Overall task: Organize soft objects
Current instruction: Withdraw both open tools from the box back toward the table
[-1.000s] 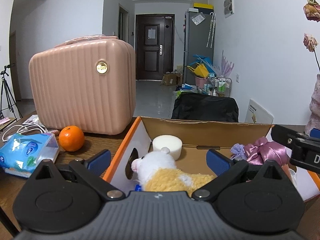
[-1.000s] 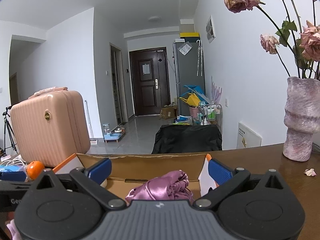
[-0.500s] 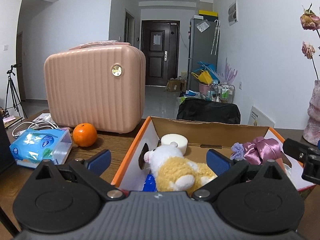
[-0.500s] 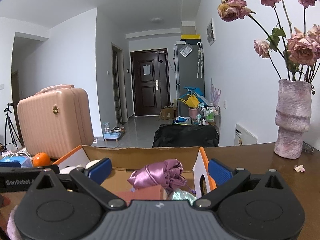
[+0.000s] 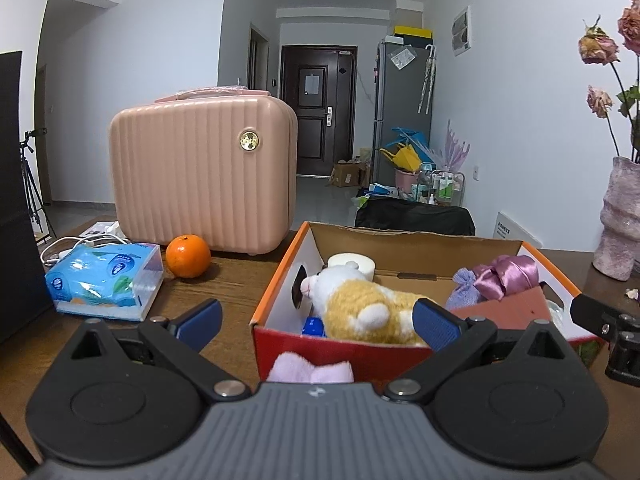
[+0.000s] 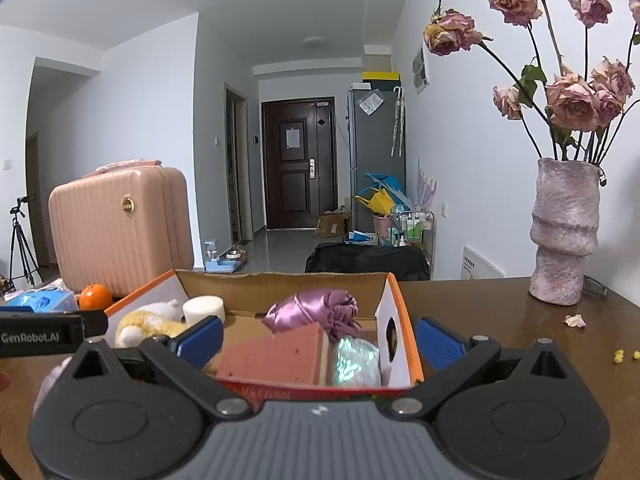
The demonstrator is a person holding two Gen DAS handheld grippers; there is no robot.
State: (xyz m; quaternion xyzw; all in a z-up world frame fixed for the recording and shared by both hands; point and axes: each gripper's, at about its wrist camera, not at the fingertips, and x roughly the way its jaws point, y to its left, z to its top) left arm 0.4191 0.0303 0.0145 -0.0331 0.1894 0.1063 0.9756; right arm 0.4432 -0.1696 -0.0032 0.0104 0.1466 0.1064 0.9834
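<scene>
An orange-rimmed cardboard box (image 5: 416, 236) sits on the brown table. In it lie a white and tan plush toy (image 5: 360, 304), a white foam cylinder (image 5: 352, 265), a purple satin pouch (image 5: 506, 276), a lilac sachet (image 5: 464, 284), a pink sponge block (image 6: 280, 354) and a shiny wrapped bundle (image 6: 356, 362). A pale pink soft cloth (image 5: 310, 368) lies on the table in front of the box. My left gripper (image 5: 318, 322) is open and empty just before the box. My right gripper (image 6: 318, 338) is open and empty at the box's near right end.
A pink hard case (image 5: 202, 172), an orange (image 5: 188, 256) and a blue tissue pack (image 5: 106, 282) stand left of the box. A vase of dried roses (image 6: 566, 232) stands on the right, with petals (image 6: 575, 321) on the table.
Both grippers have drawn back from the box toward me and stayed open. The pink cloth in front of the box has come into the left wrist view.
</scene>
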